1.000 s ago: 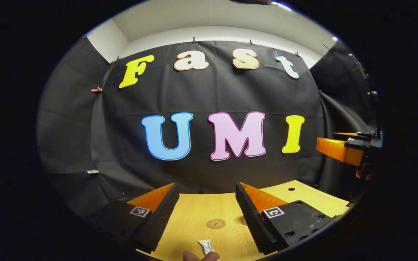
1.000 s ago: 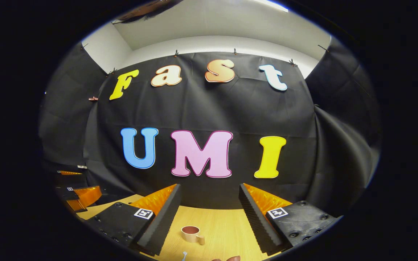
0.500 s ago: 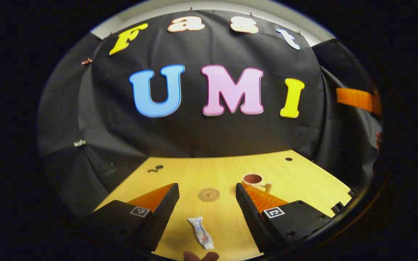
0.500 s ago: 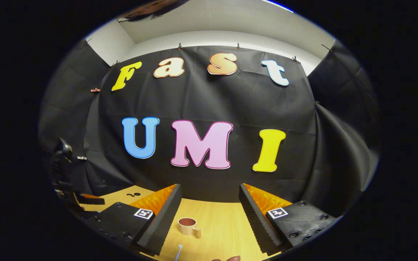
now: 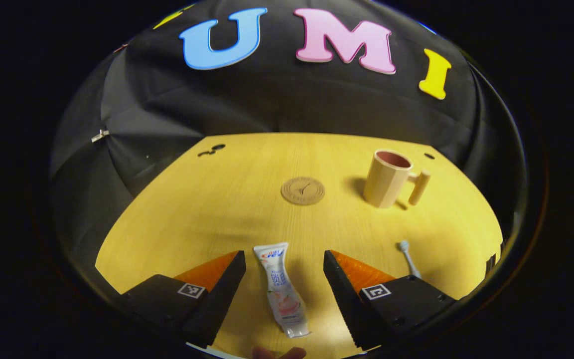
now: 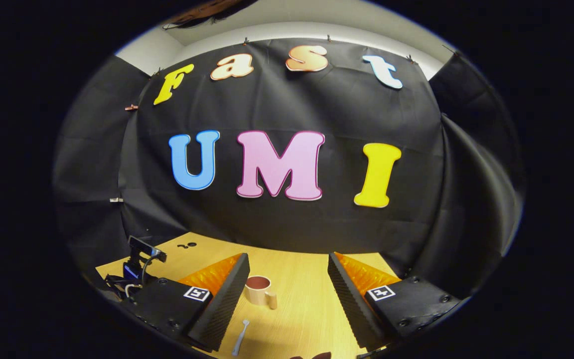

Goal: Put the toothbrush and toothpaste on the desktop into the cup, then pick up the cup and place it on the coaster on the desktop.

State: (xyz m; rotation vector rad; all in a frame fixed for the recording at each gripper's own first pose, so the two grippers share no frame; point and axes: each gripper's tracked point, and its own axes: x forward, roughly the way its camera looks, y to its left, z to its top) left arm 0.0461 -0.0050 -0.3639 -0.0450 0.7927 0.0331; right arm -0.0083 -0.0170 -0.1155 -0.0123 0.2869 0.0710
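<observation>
In the left gripper view a white toothpaste tube (image 5: pixel 282 289) lies on the wooden desktop (image 5: pixel 217 199) between the open fingers of my left gripper (image 5: pixel 284 284), untouched. Farther off sit a round coaster (image 5: pixel 303 191) and a tan cup (image 5: pixel 386 178) with its handle to the right. A pale toothbrush (image 5: pixel 407 257) lies beside the right finger. In the right gripper view my right gripper (image 6: pixel 287 289) stands open above the desk, with the cup (image 6: pixel 259 290) and the toothbrush (image 6: pixel 240 337) near its left finger.
The black booth cloth rises right behind the desktop's far edge (image 5: pixel 292 133). Small dark holes mark the desk at the far left (image 5: pixel 211 149) and far right (image 5: pixel 429 156). In the right gripper view the other gripper's body (image 6: pixel 137 264) shows at the left.
The left gripper has tilted down toward the desk and moved over the toothpaste, bringing the whole desktop into sight. The right gripper view has dipped slightly; the cup and toothbrush sit higher in it.
</observation>
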